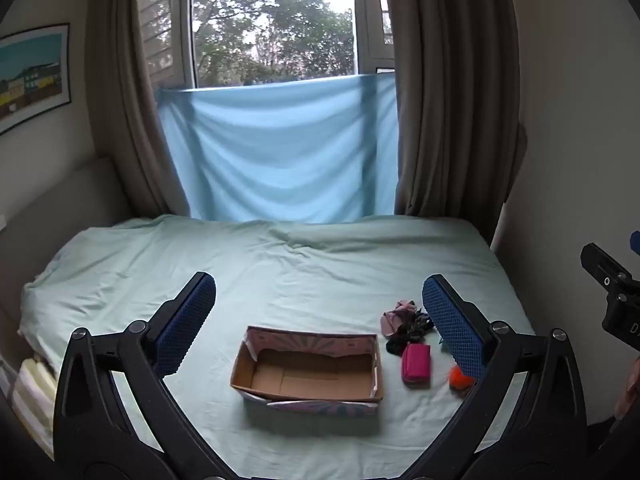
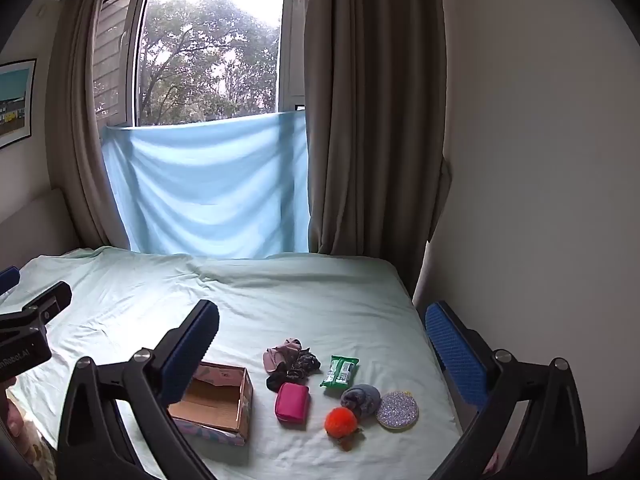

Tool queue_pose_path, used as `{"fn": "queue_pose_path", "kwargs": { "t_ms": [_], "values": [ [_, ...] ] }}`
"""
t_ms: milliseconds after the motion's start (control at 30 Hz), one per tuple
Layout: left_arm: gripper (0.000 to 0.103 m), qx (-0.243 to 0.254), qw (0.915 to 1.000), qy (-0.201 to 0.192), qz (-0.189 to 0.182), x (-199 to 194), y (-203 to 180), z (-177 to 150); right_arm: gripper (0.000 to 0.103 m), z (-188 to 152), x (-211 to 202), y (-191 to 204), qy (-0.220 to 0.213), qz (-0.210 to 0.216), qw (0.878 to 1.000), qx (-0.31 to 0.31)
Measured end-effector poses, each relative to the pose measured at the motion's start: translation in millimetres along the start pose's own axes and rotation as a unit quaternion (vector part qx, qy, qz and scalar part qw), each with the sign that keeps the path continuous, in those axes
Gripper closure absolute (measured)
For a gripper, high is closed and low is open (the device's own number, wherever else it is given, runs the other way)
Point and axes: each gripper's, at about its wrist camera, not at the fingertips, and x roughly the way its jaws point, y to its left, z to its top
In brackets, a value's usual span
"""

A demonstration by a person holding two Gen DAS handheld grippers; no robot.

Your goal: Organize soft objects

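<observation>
Low in both frames my left gripper point(image 1: 319, 312) and right gripper point(image 2: 322, 338) gape empty above the bed point(image 2: 280, 292); cardboard box point(image 1: 306, 372) sits lower centre.

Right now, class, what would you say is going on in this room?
A person holds two grippers above a bed, both with fingers wide open and holding nothing. An empty cardboard box sits on the sheet. Beside it lie the soft things, none yet packed: scrunchies, a pink pouch, an orange pompom and a wipes packet.
</observation>
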Motion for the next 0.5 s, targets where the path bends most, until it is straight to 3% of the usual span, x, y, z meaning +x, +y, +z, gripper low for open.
{"fn": "queue_pose_path", "kwargs": {
  "t_ms": [133,167,500],
  "values": [
    [0.000,-0.002,0.9998,0.016,-0.013,7,-1,4,0.000,0,0,1,-0.002,-0.003,1.000,-0.004],
    [0.000,-0.008,0.9999,-0.003,-0.010,1,-1,-1,0.000,0,1,2,-0.002,-0.003,1.000,-0.004],
    [0.000,-0.013,0.9999,-0.006,-0.009,7,1,5,0.000,4,2,0,-0.004,-0.002,1.000,0.008]
  ]
}}
